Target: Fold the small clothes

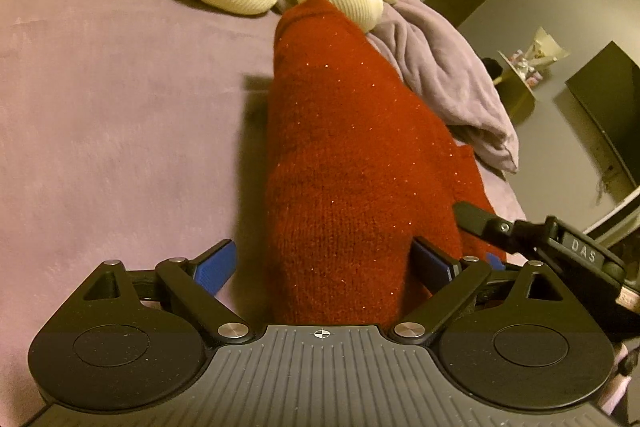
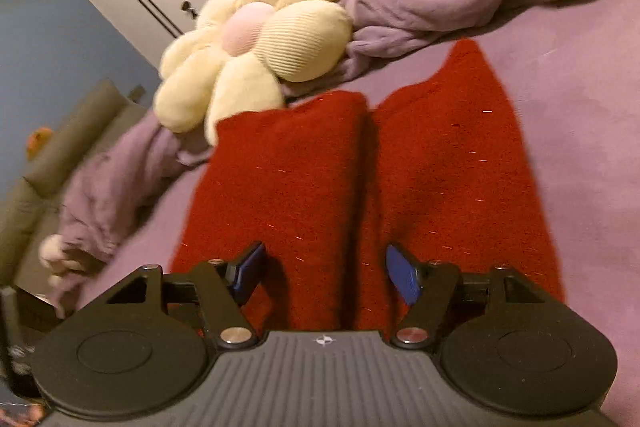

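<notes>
1. I saw the red knit garment (image 2: 360, 179) lying on the purple bed (image 1: 120, 107), touching the flower pillow (image 2: 256, 35).
2. My left gripper (image 1: 324, 267) had its fingers spread around the garment's end.
3. My right gripper (image 2: 324, 273) hovered over it, fingers spread too.

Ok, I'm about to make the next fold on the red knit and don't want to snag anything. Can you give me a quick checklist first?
1. Left tool open: ok, its pads stand either side of the red knit.
2. Right tool open: ok, over the knit's near edge.
3. Either tool gripping cloth: not ok, neither is closed on it.
4. Knit lying flat: not ok, two lengthwise halves meet at a crease.
5. Far end free: not ok, the flower cushion overlaps it.
6. Right tool's view sharp: not ok, blurred.
</notes>
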`<action>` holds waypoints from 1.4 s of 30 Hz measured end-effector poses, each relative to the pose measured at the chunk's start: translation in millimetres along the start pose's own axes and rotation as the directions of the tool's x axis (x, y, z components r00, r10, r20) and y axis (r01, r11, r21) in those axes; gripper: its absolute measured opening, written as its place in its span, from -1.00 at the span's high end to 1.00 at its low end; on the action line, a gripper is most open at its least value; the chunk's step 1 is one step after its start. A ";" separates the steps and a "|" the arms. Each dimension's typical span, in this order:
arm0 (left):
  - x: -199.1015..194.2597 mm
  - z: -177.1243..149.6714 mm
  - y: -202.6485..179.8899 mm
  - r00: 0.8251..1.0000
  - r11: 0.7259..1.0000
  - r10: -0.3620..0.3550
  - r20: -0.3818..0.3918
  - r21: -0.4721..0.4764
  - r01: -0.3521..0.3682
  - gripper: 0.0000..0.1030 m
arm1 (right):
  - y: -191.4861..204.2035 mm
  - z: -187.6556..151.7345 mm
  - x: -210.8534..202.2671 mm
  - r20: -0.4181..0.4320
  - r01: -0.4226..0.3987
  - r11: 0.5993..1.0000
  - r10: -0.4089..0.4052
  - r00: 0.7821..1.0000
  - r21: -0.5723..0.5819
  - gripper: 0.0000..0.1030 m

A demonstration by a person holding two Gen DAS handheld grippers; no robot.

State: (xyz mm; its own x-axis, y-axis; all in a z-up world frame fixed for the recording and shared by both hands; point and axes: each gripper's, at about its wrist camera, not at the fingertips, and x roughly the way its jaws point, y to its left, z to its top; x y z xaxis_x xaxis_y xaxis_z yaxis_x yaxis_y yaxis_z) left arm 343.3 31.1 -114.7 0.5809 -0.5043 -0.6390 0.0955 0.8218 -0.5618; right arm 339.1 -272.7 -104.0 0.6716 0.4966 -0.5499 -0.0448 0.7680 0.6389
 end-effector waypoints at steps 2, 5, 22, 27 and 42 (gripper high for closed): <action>1.4 1.5 4.3 1.000 1.000 -0.013 -0.005 -0.018 0.013 -0.90 | -3.7 -0.5 3.1 -0.019 -0.008 1.000 0.008 1.000 0.015 -0.28; 1.4 0.5 7.9 1.000 0.999 -0.017 -0.001 -0.043 0.017 -0.92 | -8.5 2.3 11.0 -0.038 -0.047 0.996 0.050 0.998 0.079 -0.21; -30.3 -23.1 -43.2 0.995 0.982 0.091 0.052 0.159 -0.098 -0.91 | 63.8 3.3 -62.3 0.378 0.421 0.829 -0.281 0.882 -0.367 0.60; -12.5 -30.4 -45.9 0.996 0.986 0.091 -0.011 0.143 -0.088 -0.91 | 29.5 -2.2 -55.4 0.323 0.477 0.807 -0.375 0.869 -0.348 0.60; -28.5 -25.6 -35.8 0.982 0.976 0.184 0.035 0.111 -0.187 -0.94 | 39.8 -13.8 -90.3 0.358 0.372 0.869 -0.250 0.900 -0.327 0.23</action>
State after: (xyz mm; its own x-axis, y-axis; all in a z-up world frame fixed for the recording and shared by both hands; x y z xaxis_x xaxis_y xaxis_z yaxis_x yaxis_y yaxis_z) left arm 302.7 9.2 -89.8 0.6167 -0.3351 -0.7123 0.0748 0.9257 -0.3708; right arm 266.5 -281.5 -36.3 0.8800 0.1099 -0.4620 -0.0311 0.9841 0.1748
